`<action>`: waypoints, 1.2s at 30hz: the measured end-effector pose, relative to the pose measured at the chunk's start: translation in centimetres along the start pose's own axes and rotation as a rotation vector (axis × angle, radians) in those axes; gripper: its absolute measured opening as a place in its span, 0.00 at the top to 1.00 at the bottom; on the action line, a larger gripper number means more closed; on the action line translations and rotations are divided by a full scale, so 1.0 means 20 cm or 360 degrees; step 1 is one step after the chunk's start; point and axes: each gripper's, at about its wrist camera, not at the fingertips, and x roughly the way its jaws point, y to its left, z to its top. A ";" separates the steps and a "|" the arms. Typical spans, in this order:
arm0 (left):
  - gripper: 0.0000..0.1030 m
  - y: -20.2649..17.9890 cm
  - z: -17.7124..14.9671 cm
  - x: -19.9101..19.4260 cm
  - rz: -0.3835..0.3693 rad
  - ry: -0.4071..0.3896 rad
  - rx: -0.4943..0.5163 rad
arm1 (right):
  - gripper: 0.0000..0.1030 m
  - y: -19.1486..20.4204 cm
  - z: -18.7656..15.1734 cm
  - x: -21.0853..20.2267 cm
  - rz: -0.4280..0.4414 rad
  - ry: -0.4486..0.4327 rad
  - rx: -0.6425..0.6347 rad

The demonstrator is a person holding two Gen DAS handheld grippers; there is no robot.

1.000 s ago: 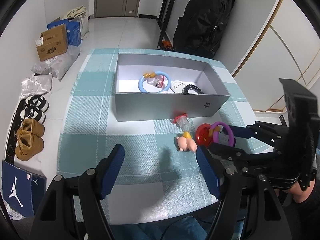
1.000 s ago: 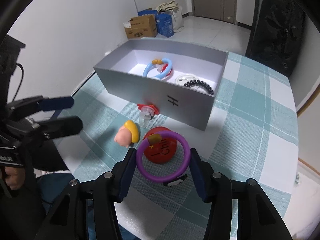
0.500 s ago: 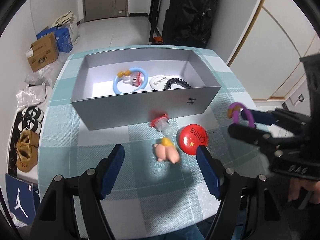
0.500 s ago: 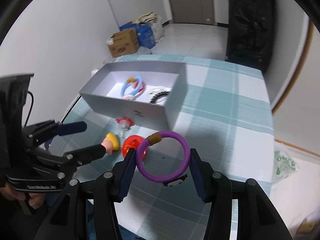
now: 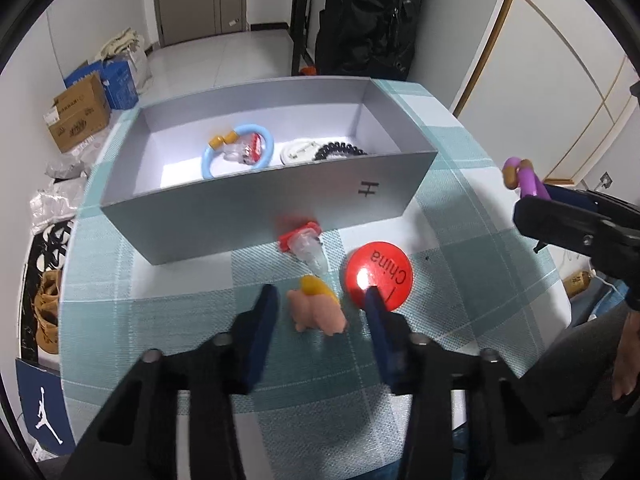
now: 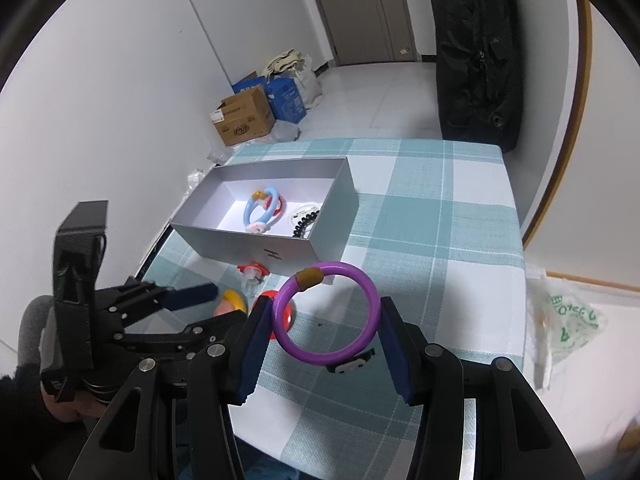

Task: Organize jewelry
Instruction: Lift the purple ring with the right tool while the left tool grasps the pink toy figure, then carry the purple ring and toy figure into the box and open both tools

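Right gripper [image 6: 326, 330]: nearest the right wrist camera; blue-padded fingers pinched on the purple bangle, held in the air above the table, to the right of the grey box.
Purple bangle [image 6: 362, 344]: upright ring with a tan bead at its top, each side pressed by a finger pad; a small dark tag hangs below it. In the left wrist view only its top shows, at the right edge.
Left gripper [image 5: 318, 306]: fingers spread, low over the tablecloth; the pink figure lies between the tips, not touched as far as can be seen.
Pink figure [image 5: 318, 312]: small toy-like charm with a yellow cap, lying on its side on the cloth.
Red disc [image 5: 378, 274]: round badge printed "China", flat on the cloth, just right of the pink figure; the right fingertip of the left gripper overlaps its near edge.
Clear piece with red collar [image 5: 304, 242]: lying against the front wall of the box.
Grey box [image 5: 224, 216]: open, rectangular, marked "H" on its front wall; stands on the table beyond the loose items.
Blue bangle [image 5: 238, 152]: inside the box, left of centre, with a clear and red charm within its ring.
Black coil hair tie [image 5: 340, 150]: inside the box, right part, partly on a white disc.
Checked tablecloth [image 6: 436, 236]: teal and white, covering the table.
Black bag [image 6: 476, 52]: against the far wall.
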 end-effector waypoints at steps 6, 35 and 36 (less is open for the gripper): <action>0.78 -0.02 0.00 0.00 -0.0005 0.0001 0.0026 | 0.50 -0.01 0.00 -0.02 0.0009 -0.0024 0.0006; 0.78 0.12 0.09 -0.22 -0.0197 -0.0207 -0.0191 | 0.50 0.05 0.06 -0.04 0.0031 -0.0103 0.0002; 0.78 0.12 0.10 -0.22 -0.0206 -0.0209 -0.0200 | 0.50 0.06 0.06 -0.04 0.0034 -0.0105 -0.0006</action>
